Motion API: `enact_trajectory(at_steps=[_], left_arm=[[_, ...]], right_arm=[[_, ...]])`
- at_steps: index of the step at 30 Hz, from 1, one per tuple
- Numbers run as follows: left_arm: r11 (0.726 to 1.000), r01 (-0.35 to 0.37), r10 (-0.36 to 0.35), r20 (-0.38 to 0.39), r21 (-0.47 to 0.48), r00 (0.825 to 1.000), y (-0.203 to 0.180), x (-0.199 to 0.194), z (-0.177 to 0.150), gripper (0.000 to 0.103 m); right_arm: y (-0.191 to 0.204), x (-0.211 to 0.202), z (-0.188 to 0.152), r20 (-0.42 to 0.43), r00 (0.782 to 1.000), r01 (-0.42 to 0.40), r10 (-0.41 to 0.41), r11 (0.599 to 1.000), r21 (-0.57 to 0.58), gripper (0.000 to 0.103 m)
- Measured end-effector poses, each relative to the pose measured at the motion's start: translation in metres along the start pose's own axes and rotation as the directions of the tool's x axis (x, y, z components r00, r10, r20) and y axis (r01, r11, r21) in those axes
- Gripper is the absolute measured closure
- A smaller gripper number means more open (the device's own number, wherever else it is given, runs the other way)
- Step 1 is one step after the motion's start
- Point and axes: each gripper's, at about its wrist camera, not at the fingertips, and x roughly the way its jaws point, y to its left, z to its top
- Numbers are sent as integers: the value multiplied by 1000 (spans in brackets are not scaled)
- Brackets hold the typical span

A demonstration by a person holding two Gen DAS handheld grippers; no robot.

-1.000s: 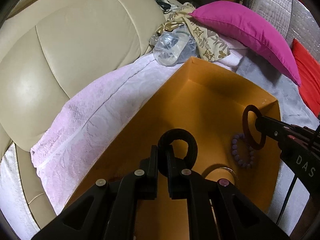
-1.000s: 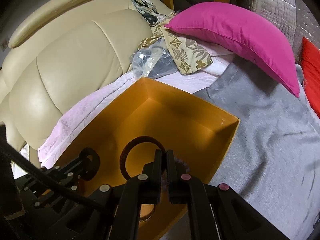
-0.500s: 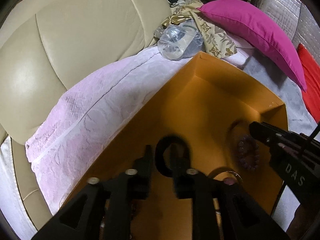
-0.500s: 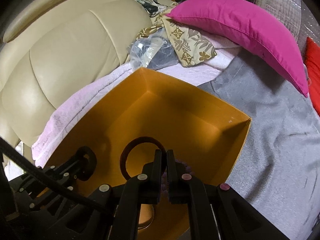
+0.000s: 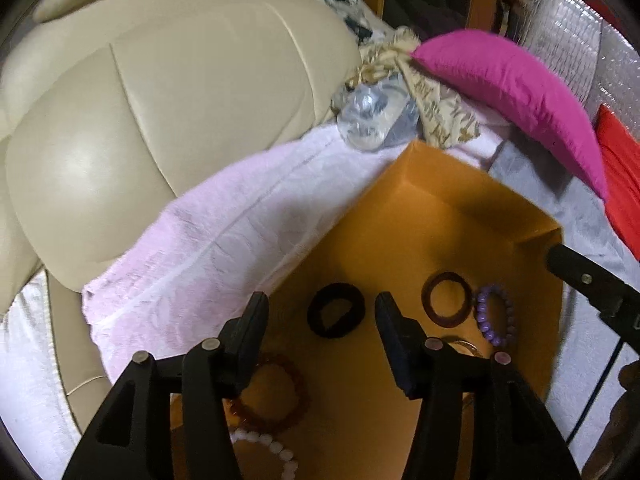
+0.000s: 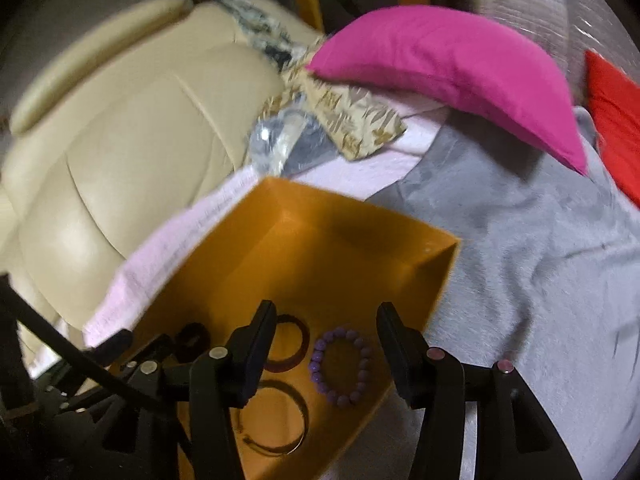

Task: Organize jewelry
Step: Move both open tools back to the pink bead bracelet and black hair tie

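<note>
An orange box (image 5: 420, 216) lies on the sofa and holds jewelry. In the left wrist view a black ring (image 5: 336, 315) lies on its floor between the fingers of my open left gripper (image 5: 320, 312). A dark red bangle (image 5: 447, 299), a purple bead bracelet (image 5: 494, 314), an amber bead bracelet (image 5: 280, 396) and a white bead bracelet (image 5: 272, 452) lie around it. My right gripper (image 6: 326, 326) is open and empty above the box (image 6: 320, 240), over the purple bracelet (image 6: 342, 366), the red bangle (image 6: 290, 344) and a thin metal bangle (image 6: 276, 420).
A pink towel (image 5: 200, 248) and a grey blanket (image 6: 520, 260) cover the seat under the box. A cream leather backrest (image 5: 140, 100) rises at the left. A magenta cushion (image 6: 440, 64), a red cushion (image 6: 616, 120), patterned cloth (image 6: 352, 120) and a clear plastic bag (image 5: 372, 116) lie behind.
Both grippers have opened and pulled back. The black ring left the left gripper and the red bangle left the right gripper; both now lie on the box floor.
</note>
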Motion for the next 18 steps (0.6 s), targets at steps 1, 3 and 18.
enact_trajectory(at_steps=[1, 3, 18], left_arm=[[1000, -2, 2, 14, 4, 1000, 0, -7, -2, 46], [1000, -3, 2, 49, 13, 999, 0, -25, -7, 44], [981, 86, -108, 119, 175, 987, -97, -106, -86, 35]], right_arm=[[-4, -9, -3, 17, 1000, -1, 1, 1000, 9, 44], [-16, -29, -10, 46, 999, -9, 8, 999, 34, 43], [-167, -173, -147, 118, 971, 179, -208, 959, 217, 34]])
